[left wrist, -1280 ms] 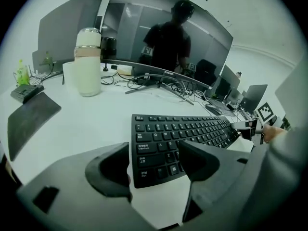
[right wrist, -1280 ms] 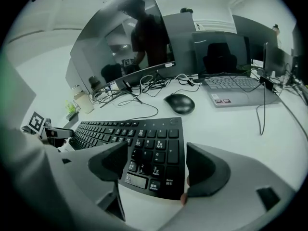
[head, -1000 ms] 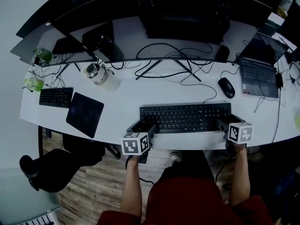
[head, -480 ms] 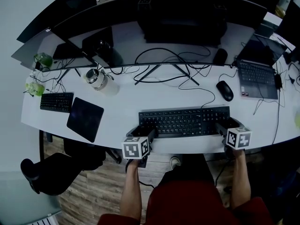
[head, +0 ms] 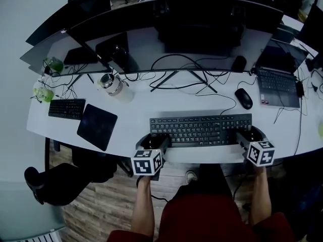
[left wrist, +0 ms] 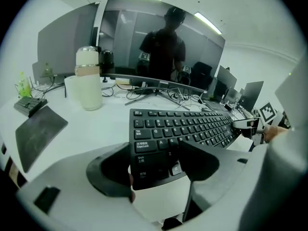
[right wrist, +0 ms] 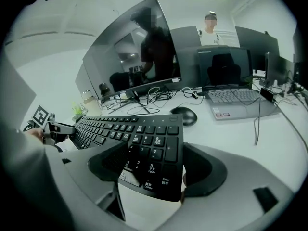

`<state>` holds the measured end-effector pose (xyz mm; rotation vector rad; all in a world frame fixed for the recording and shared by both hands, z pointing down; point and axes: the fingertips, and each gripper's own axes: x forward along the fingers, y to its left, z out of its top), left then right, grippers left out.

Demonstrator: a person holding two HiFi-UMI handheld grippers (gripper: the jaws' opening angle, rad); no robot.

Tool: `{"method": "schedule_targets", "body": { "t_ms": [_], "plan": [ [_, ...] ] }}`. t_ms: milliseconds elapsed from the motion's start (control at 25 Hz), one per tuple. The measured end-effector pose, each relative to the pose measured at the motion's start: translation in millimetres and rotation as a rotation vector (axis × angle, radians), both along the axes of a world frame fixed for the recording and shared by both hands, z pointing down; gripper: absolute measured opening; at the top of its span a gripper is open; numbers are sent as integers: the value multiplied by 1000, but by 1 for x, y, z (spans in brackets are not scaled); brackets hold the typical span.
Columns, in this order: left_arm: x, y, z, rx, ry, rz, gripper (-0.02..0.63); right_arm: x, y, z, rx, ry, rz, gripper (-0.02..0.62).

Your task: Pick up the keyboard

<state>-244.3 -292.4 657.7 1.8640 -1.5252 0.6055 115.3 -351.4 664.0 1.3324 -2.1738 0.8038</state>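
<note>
Shifted slightly rightward, keyboard (head: 201, 130) is clamped at both ends by left gripper (head: 157, 141) and right gripper (head: 246, 134), seemingly just off desk (head: 136, 110).

Black full-size keyboard (head: 201, 130) — keys up, lengthwise along the near edge of the white desk (head: 136, 116)
</note>
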Motion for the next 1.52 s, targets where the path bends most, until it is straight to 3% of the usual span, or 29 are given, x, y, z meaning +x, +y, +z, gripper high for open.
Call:
{"method": "schedule_targets", "body": {
  "t_ms": [400,760,1520],
  "plan": [
    [-14,-12,-125,324,-64,-17,305,-16,-16,-119,300,-64,8,353],
    [-25,-7,-209,543,-78,-53,305,-28,-19,-214,533,-84,-10,353],
    [-23,32,-330,839,-117,-65,305,-27,22,-338,853,-149,-9,353]
  ]
}}
